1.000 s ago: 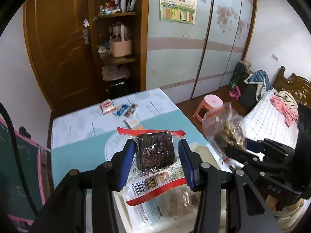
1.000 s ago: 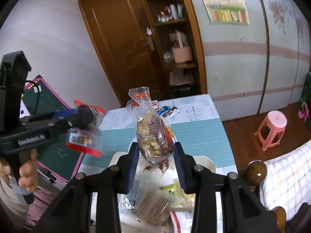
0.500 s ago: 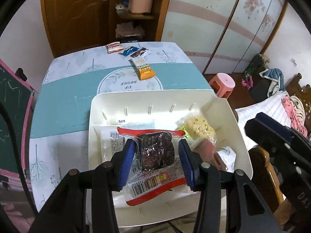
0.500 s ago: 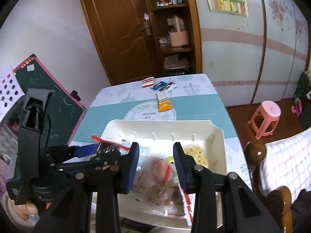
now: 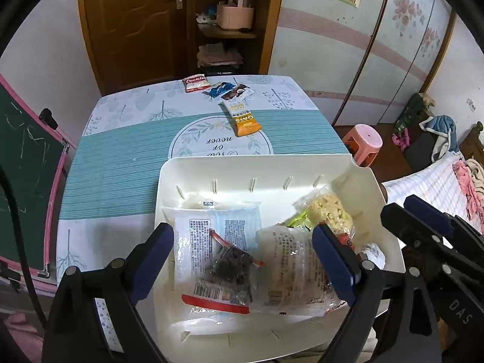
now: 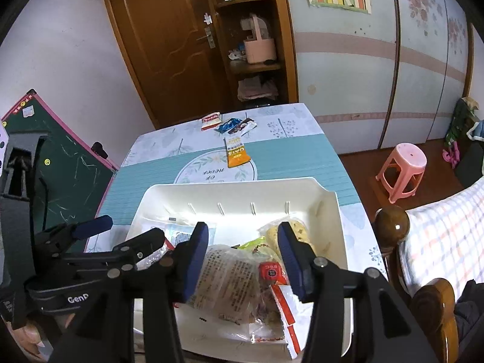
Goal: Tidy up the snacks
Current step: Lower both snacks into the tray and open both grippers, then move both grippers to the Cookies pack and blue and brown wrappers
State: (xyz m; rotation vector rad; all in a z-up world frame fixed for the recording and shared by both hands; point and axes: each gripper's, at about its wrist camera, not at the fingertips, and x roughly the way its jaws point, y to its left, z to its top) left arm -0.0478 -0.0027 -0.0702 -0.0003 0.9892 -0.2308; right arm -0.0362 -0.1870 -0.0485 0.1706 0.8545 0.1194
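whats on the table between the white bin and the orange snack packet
Nothing: only bare tablecloth with its round printed motif lies between the white bin and the orange snack packet. Both wrist views show this.

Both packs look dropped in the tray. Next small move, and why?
Probably lift the left gripper clear and go for the orange packet: its opening jaws no longer touch the dark snack pack lying in the white tray, and four packets remain on the table.

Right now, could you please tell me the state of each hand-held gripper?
Left hand-held gripper: jaws opening, dark snack packet released into the white bin.
Right hand-held gripper: jaws opening, holding nothing.
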